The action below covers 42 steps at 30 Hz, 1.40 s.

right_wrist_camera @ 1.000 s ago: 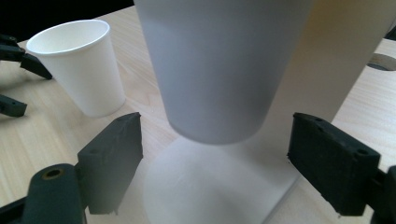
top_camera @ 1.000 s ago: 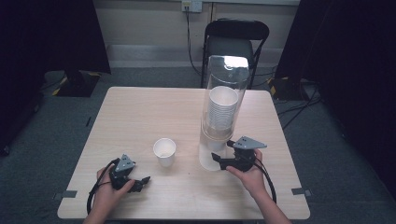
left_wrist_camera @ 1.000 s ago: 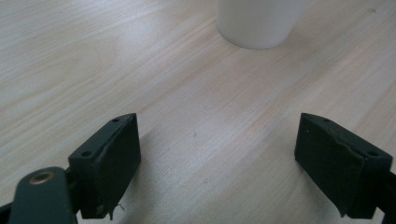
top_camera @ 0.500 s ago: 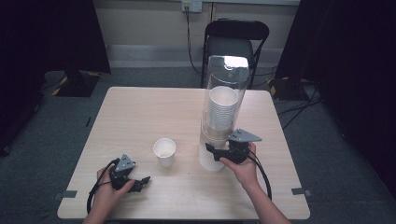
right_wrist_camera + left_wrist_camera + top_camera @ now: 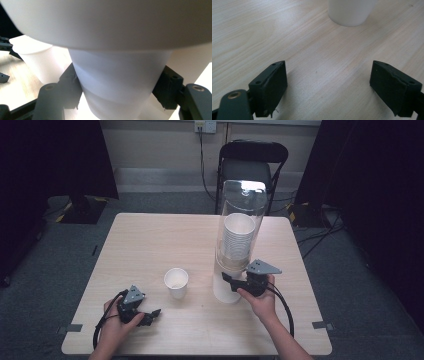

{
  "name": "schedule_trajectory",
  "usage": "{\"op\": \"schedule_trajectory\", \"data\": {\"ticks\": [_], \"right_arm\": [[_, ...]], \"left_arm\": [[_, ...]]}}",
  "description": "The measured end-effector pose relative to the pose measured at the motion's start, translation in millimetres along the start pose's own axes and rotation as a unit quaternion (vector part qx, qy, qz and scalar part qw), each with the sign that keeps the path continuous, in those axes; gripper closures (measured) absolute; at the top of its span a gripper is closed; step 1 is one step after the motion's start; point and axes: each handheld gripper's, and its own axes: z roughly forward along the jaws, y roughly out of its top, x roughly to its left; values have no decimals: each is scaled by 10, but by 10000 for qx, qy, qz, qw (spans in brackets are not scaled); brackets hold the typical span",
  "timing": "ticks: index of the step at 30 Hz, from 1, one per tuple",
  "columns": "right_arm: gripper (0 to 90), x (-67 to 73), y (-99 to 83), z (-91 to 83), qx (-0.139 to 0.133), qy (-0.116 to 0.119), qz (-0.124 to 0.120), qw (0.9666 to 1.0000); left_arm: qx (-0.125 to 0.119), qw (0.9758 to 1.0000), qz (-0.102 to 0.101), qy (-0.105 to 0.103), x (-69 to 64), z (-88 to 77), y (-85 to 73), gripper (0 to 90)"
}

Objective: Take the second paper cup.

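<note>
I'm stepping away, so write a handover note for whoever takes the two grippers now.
Right gripper: jaws have just been closing, and the pads now press both sides of the bottom cup sticking out under the cup dispenser.
Left gripper: open, holding nothing, low over the table near the front left.
Things: the dispenser stands at the right of the table with a stack of cups inside; one loose cup stands upright beside it, apart from both grippers.
Done: one cup is out; the next is gripped.
Left: probably pull the gripped cup down and out, then set it on the table.
</note>
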Motion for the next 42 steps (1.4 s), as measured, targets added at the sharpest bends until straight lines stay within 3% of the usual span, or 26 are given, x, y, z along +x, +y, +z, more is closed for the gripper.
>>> {"op": "schedule_trajectory", "data": {"ticks": [14, 15, 16, 17, 18, 19, 21, 22, 24, 27, 32, 42], "right_arm": [[346, 9, -31, 8, -105, 2, 5, 9999], [366, 23, -54, 22, 145, -20, 10, 9999], [367, 22, -172, 93, 507, -103, -271, 9983], [363, 16, -353, 142, 917, -100, -262, 9954], [362, -21, -483, 151, 829, -39, 2, 9966], [362, -71, -432, 123, 875, 11, 193, 9960], [359, -99, -293, 55, 958, -192, -366, 9945], [359, -99, -293, 55, 958, -192, -366, 9945], [356, -132, -348, 37, 946, 9, -8, 9955], [351, -168, -420, 16, 1094, 112, 33, 9939], [344, -220, -467, -93, 1206, 20, -155, 9926], [336, -414, -510, -324, 1000, -211, 166, 9946]], "left_arm": [[-2, 10000, -3, -1, 0, 0, 0, 139], [11, 10000, -1, -5, 1, -1, 1, 139], [11, 10000, -1, -5, 1, -1, 1, 138], [10, 10000, 1, -7, 1, -1, 1, 138], [10, 10000, 1, -7, 1, -1, 1, 138], [-14, 10000, -31, -31, 1, 4, 0, 137], [-9, 10000, -17, -36, 3, 6, 1, 134], [-9, 10000, -17, -36, 3, 6, 1, 133], [-19, 10000, -7, -56, 11, 10, 2, 132], [-21, 10000, -7, -56, 9, 11, 2, 130], [-19, 10000, -4, -56, 9, 11, 2, 130], [-17, 10000, -2, -55, 10, 10, 3, 130]]}}
